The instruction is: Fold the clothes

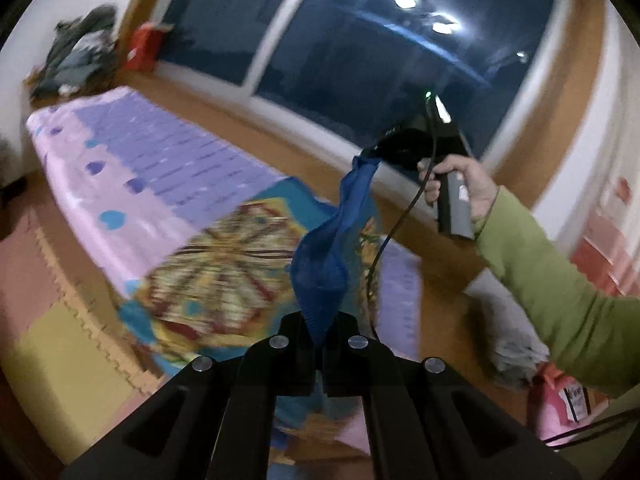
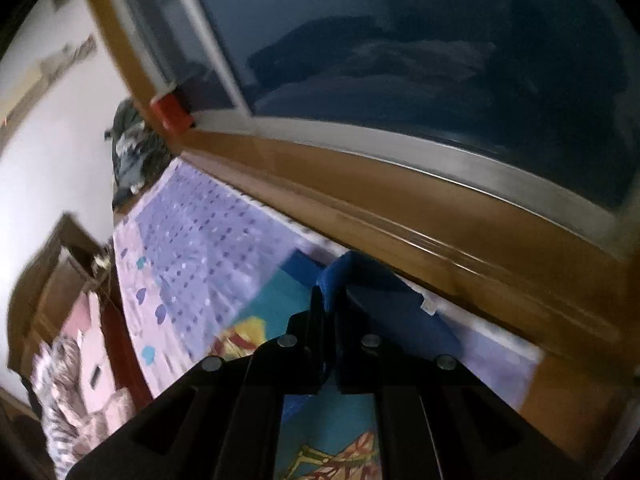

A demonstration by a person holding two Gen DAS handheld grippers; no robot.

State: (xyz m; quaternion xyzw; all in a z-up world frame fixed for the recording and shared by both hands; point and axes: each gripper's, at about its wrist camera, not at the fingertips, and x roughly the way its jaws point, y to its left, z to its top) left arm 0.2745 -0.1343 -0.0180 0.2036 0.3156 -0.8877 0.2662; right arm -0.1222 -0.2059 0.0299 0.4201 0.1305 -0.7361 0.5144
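A blue mesh garment [image 1: 324, 268] hangs stretched in the air between both grippers, above a bright patterned blanket [image 1: 224, 276]. My left gripper [image 1: 318, 330] is shut on its lower end. The right gripper [image 1: 366, 156], held by a hand in a green sleeve [image 1: 560, 288], grips the upper end at the centre right of the left wrist view. In the right wrist view my right gripper [image 2: 330, 300] is shut on a bunched blue fold of the garment [image 2: 340, 272], with the rest of the blue cloth trailing to the right.
A purple and pink bed sheet [image 1: 140, 152] covers the bed along a wooden sill [image 1: 248, 120] under a dark window. A pile of dark clothes [image 1: 76, 56] and a red box [image 1: 142, 46] sit at the far end. Foam floor mats [image 1: 52, 312] lie at left, pink cloth [image 1: 556, 400] at lower right.
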